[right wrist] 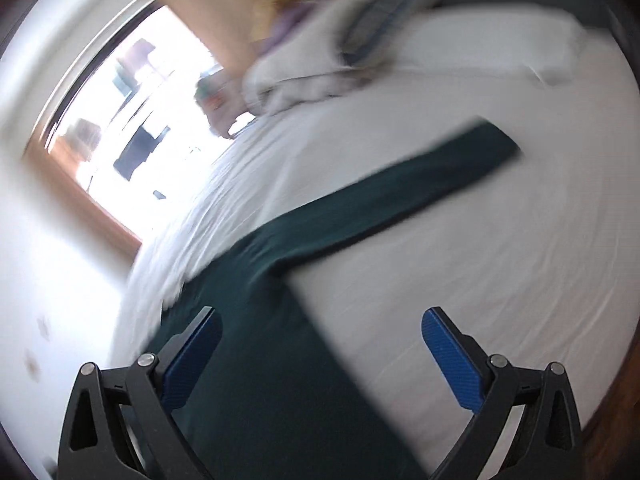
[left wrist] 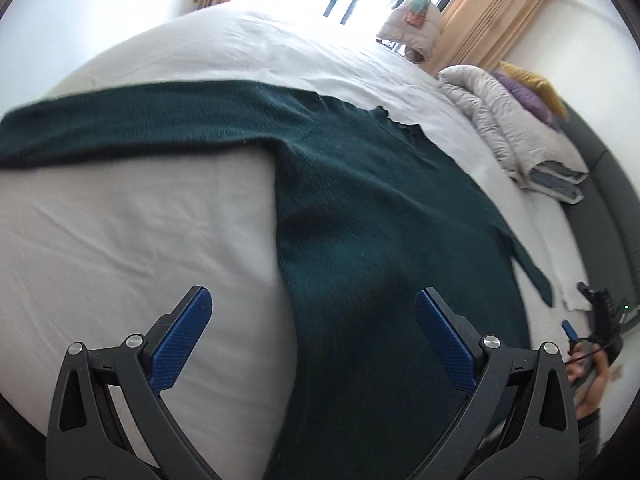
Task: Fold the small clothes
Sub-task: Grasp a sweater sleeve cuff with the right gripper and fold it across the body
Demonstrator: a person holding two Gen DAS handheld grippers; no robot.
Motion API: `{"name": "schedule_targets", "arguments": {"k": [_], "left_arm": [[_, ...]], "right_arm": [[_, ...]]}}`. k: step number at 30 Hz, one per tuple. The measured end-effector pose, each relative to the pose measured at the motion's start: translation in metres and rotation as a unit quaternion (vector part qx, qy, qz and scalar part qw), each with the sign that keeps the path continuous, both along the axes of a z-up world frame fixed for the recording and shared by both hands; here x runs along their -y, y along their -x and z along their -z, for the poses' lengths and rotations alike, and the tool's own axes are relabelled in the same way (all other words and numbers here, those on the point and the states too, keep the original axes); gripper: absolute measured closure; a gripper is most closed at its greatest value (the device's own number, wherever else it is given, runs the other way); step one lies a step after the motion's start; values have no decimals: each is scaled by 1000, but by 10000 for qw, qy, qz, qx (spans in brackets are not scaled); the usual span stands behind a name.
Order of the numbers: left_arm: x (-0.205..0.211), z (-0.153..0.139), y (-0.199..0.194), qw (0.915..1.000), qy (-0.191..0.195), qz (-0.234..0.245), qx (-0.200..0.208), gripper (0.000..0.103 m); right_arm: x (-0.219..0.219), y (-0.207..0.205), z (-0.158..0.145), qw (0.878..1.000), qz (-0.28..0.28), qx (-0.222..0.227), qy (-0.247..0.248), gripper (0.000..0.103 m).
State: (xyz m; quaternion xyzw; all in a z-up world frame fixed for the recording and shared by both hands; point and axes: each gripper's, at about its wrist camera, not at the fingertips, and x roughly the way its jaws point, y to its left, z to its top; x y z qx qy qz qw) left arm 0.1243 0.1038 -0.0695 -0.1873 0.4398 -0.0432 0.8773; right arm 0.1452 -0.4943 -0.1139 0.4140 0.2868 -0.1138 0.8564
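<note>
A dark green long-sleeved sweater (left wrist: 360, 208) lies flat on the white bed sheet (left wrist: 140, 232), one sleeve (left wrist: 120, 128) stretched out to the left. My left gripper (left wrist: 312, 300) is open and empty, hovering above the sweater's lower left side edge. In the blurred right wrist view the sweater body (right wrist: 272, 344) and its other sleeve (right wrist: 420, 184) lie on the sheet (right wrist: 480, 272). My right gripper (right wrist: 320, 324) is open and empty above the sweater's lower right edge. The right gripper also shows in the left wrist view (left wrist: 580, 328), held in a hand.
A folded grey quilt with purple and yellow pillows (left wrist: 516, 120) sits at the head of the bed by the dark headboard (left wrist: 608, 184). A window with tan curtains (left wrist: 496, 12) is behind the bed. A pale bundle (left wrist: 412, 24) lies at the far edge.
</note>
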Motion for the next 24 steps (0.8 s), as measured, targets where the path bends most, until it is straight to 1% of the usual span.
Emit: {"name": "schedule_targets", "arguments": {"k": [1, 2, 4, 5, 6, 7, 10, 11, 13, 14, 16, 17, 19, 20, 21, 22, 24], "left_arm": [[4, -3, -4, 9999, -111, -61, 89, 0], [8, -5, -9, 9995, -219, -108, 177, 0], [21, -10, -21, 9980, -474, -181, 385, 0], [27, -13, -25, 9971, -563, -169, 485, 0], [35, -14, -30, 9958, -691, -118, 589, 0], [43, -16, -35, 9945, -819, -59, 647, 0], [68, -18, -51, 9885, -1300, 143, 766, 0], [76, -19, -55, 9868, -1403, 213, 786, 0], [90, -19, -59, 9849, -1492, 416, 780, 0], [96, -19, -62, 9846, -1484, 500, 776, 0], [103, -16, -67, 9851, -1387, 655, 775, 0], [106, -14, -68, 9855, -1310, 749, 780, 0], [109, -6, -73, 9862, -1099, 993, 742, 0], [111, -2, -75, 9855, -1234, 934, 691, 0], [114, 2, -77, 9856, -1231, 966, 638, 0], [115, 6, -80, 9861, -1179, 1001, 601, 0], [112, 12, -83, 9876, -1068, 1013, 542, 0]], "right_arm": [[25, -4, 13, 9990, 223, 18, -383, 7], [52, -8, 30, 9960, 491, -13, -745, 11], [89, -16, 57, 9890, 850, -96, -1210, 13], [110, -22, 74, 9832, 1039, -121, -1496, 14], [123, -26, 86, 9787, 1168, -108, -1685, 19], [135, -28, 94, 9744, 1311, -45, -1825, 22], [166, -44, 93, 9669, 1604, 209, -1973, 21], [174, -51, 93, 9650, 1644, 262, -2029, 21], [189, -65, 95, 9618, 1756, 301, -2079, 23], [193, -69, 96, 9608, 1787, 317, -2095, 24], [197, -74, 100, 9586, 1823, 361, -2159, 34], [199, -76, 102, 9573, 1828, 382, -2208, 37], [200, -84, 104, 9578, 1783, 363, -2224, 49], [199, -84, 107, 9590, 1765, 346, -2191, 52], [198, -85, 107, 9602, 1754, 326, -2150, 56], [196, -85, 108, 9617, 1739, 300, -2099, 59], [193, -83, 109, 9609, 1758, 306, -2116, 59]]}}
